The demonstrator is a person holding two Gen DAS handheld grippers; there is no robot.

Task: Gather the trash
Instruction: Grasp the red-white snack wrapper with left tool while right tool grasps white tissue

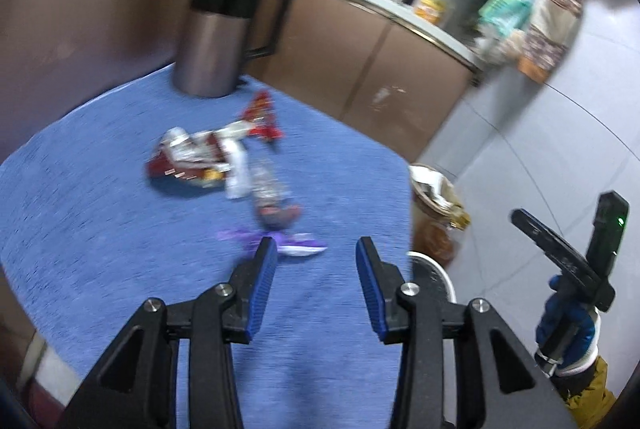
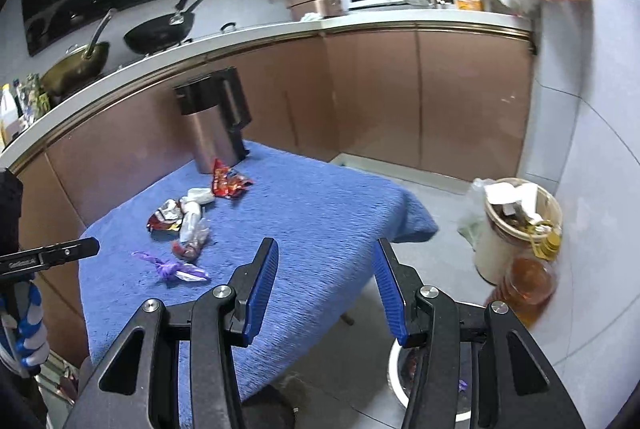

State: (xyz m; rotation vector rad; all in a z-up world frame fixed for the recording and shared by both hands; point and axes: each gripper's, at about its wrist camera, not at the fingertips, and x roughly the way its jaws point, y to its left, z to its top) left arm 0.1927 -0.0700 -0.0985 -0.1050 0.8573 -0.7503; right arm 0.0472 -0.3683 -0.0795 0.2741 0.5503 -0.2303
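Five or six pieces of trash lie loose on the blue-covered desk, in a cluster towards its left side: a red wrapper nearest the steel kettle, a white wad, a red-and-silver wrapper, a clear plastic bag with something dark red in it, and a purple wrapper closest to the near edge.

Two bins stand on the floor — a beige bin by the wall, filled to the rim with paper and scraps, and a white bin below the desk edge, holding a few dark and purple bits.

The left gripper has its jaws spread and empty over the cloth, just short of the purple wrapper. The right gripper also has spread, empty jaws, over the desk's right edge.
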